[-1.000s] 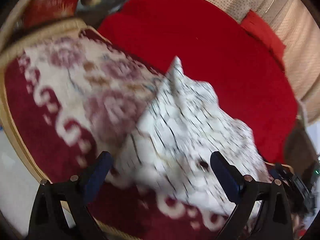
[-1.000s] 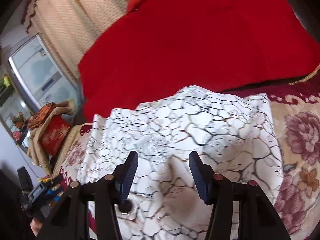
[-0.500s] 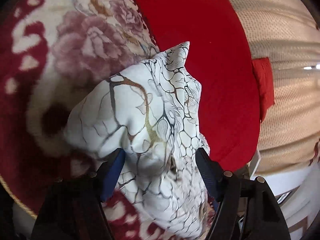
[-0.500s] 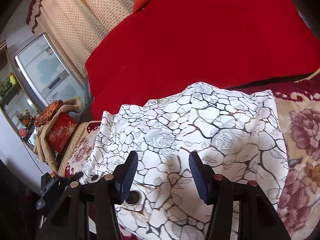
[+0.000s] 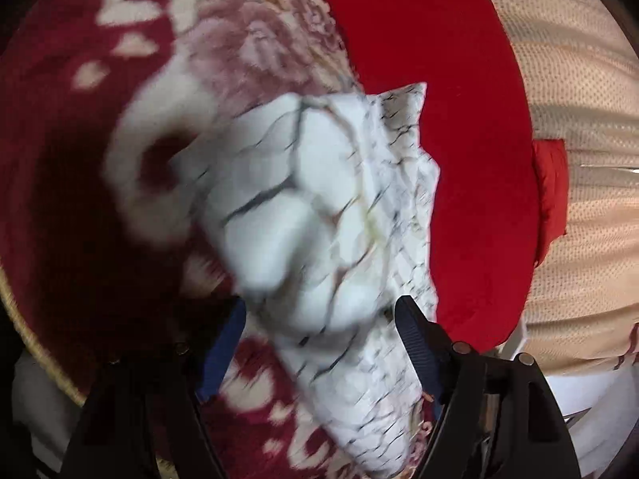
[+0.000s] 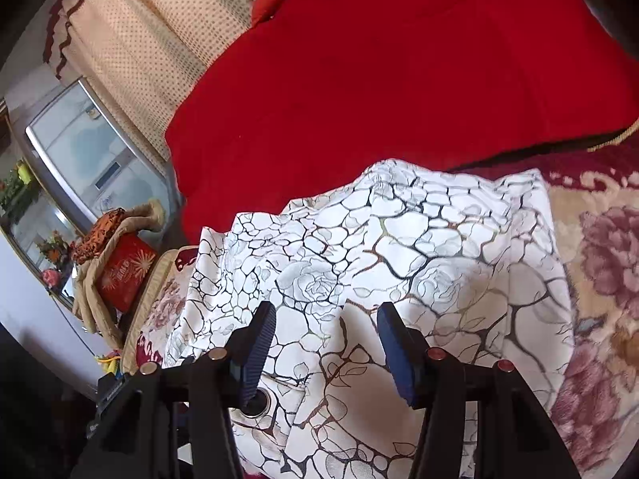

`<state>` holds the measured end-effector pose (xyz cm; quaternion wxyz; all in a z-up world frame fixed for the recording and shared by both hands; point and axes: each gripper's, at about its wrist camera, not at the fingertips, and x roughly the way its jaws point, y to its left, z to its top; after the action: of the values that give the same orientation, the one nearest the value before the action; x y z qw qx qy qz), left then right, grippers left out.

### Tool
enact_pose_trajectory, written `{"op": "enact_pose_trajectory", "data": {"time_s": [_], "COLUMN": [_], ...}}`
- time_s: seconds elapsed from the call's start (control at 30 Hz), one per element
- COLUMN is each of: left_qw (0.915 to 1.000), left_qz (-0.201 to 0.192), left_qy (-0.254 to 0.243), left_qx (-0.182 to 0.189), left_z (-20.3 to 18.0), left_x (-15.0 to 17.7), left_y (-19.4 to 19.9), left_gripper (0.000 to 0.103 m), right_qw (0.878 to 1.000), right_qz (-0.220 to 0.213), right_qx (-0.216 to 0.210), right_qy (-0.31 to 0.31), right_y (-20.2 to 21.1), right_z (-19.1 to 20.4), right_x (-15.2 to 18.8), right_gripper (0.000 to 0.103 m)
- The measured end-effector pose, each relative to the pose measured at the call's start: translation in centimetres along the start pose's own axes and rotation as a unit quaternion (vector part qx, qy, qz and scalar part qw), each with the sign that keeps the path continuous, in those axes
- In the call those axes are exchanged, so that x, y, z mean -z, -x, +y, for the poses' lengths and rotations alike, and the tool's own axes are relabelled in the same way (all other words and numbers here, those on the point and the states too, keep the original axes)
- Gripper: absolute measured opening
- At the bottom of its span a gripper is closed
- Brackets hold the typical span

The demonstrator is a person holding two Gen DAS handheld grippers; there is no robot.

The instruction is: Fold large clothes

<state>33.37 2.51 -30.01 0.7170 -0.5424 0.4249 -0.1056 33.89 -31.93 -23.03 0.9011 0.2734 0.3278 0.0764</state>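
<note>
Bunched higher since a second ago, white crackle-print garment point(image 5: 319, 215) | soft, crumpled, draped on floral red rug point(image 5: 80, 183) beside red bedspread point(image 6: 399, 80) | left claw point(image 5: 319, 339) wide around fabric | right claw point(image 6: 325, 343) wide, over cloth | beige dotted curtain point(image 6: 159, 40)

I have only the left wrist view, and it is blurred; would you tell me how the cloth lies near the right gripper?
Observer: The cloth lies spread over the floral blanket. The right gripper is over it with its jaws apart.
Operator: Is there a fastener near it?
Observer: Yes, a round metal snap sits on the cloth, by the finger at picture left.
Operator: Is there anything past the blanket on that side?
Observer: A red box stands beyond the blanket's left edge.
</note>
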Motion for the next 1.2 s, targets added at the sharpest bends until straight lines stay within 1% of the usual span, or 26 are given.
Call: {"op": "enact_pose_trajectory", "data": {"time_s": [0.13, 0.2, 0.23, 0.27, 0.33, 0.37, 0.4, 0.43, 0.47, 0.53, 0.57, 0.63, 0.67, 0.7, 0.77, 0.87, 0.93, 0.97, 1.0, 1.03, 1.07, 1.13, 1.2], "left_qw": [0.9991, 0.9984, 0.9985, 0.9989, 0.9979, 0.9962, 0.9954, 0.9954, 0.9968, 0.9986, 0.9984, 0.9973, 0.9973, 0.9978, 0.998, 0.9981, 0.9947, 0.9934, 0.9923, 0.9924, 0.9938, 0.9972, 0.9975], "left_qz": [0.005, 0.005, -0.001, -0.01, -0.024, -0.029, -0.029, -0.027, -0.024, -0.016, -0.02, -0.033, -0.039, -0.042, -0.043, -0.036, -0.048, -0.051, -0.057, -0.056, -0.048, -0.035, -0.031], "left_qy": [0.035, 0.045, 0.037, 0.018, -0.05, -0.075, -0.084, -0.088, -0.076, -0.05, -0.047, -0.055, -0.054, -0.048, -0.046, -0.049, -0.089, -0.1, -0.105, -0.102, -0.093, -0.063, -0.06], "left_qx": [0.024, 0.035, 0.041, 0.041, 0.034, 0.034, 0.035, 0.028, 0.008, -0.01, -0.023, -0.035, -0.03, -0.017, -0.005, -0.009, -0.02, -0.024, -0.032, -0.04, -0.038, -0.019, -0.02], "left_z": [-0.6, -1.2, -2.0, -3.2, -6.1, -7.2, -7.3, -7.1, -6.1, -4.1, -3.4, -3.3, -3.5, -3.9, -5.0, -6.1, -6.1, -6.0, -5.5, -5.0, -4.4, -3.7, -3.6], "left_x": [-1.8, -2.0, -1.7, -1.4, -0.5, -0.4, -0.5, -0.8, -1.4, -1.8, -1.8, -1.9, -2.1, -2.4, -3.2, -3.7, -3.0, -2.6, -2.4, -2.2, -2.6, -3.3, -3.2], "left_y": [-1.0, -1.0, -0.5, -0.2, 0.8, 0.9, 0.7, 0.3, -0.4, -1.1, -1.3, -0.9, -0.6, -0.6, -0.7, -2.3, -2.5, -2.8, -2.6, -2.2, -2.2, -2.1, -2.1], "left_gripper": [0.079, 0.079, 0.079, 0.079, 0.079, 0.079, 0.079, 0.079, 0.079, 0.079, 0.079, 0.079, 0.079, 0.079, 0.079, 0.079, 0.079, 0.074, 0.056, 0.041, 0.041, 0.04, 0.041], "right_qw": [1.0, 1.0, 1.0, 1.0, 1.0, 1.0, 1.0, 1.0, 1.0, 1.0, 1.0, 0.999, 0.999, 0.999, 1.0, 1.0, 1.0, 1.0, 1.0, 1.0, 1.0, 1.0, 1.0], "right_qz": [-0.009, -0.01, -0.009, -0.007, -0.005, -0.003, -0.002, -0.002, -0.001, 0.0, -0.001, -0.006, -0.006, -0.005, -0.004, -0.007, -0.007, -0.007, -0.008, -0.009, -0.01, -0.011, -0.012], "right_qx": [0.001, 0.004, 0.005, 0.007, 0.009, 0.01, 0.011, 0.012, 0.012, 0.01, 0.013, 0.026, 0.027, 0.025, 0.02, 0.022, 0.022, 0.022, 0.023, 0.024, 0.023, 0.018, 0.019], "right_qy": [0.006, 0.005, 0.005, 0.004, 0.004, 0.007, 0.009, 0.012, 0.012, 0.011, 0.014, 0.024, 0.024, 0.02, 0.011, 0.012, 0.011, 0.012, 0.013, 0.014, 0.015, 0.015, 0.018], "right_y": [0.6, 0.7, 0.6, 0.5, 0.2, 0.1, -0.1, -0.3, -0.4, -0.5, -0.5, -0.3, -0.3, -0.3, -0.2, -0.2, -0.1, -0.1, 0.0, 0.0, 0.1, 0.1, 0.1], "right_z": [0.1, -0.1, -0.1, -0.2, -0.2, -0.1, 0.0, 0.2, 0.3, 0.4, 0.5, 0.6, 0.5, 0.4, 0.1, 0.1, 0.2, 0.2, 0.3, 0.3, 0.3, 0.3, 0.4], "right_x": [0.1, 0.1, 0.1, 0.2, 0.2, 0.3, 0.3, 0.3, 0.3, 0.4, 0.4, 0.4, 0.4, 0.4, 0.4, 0.3, 0.4, 0.4, 0.4, 0.4, 0.4, 0.4, 0.4], "right_gripper": [0.057, 0.057, 0.057, 0.057, 0.057, 0.057, 0.057, 0.057, 0.057, 0.057, 0.057, 0.057, 0.057, 0.057, 0.057, 0.057, 0.057, 0.057, 0.057, 0.057, 0.057, 0.056, 0.047]}}
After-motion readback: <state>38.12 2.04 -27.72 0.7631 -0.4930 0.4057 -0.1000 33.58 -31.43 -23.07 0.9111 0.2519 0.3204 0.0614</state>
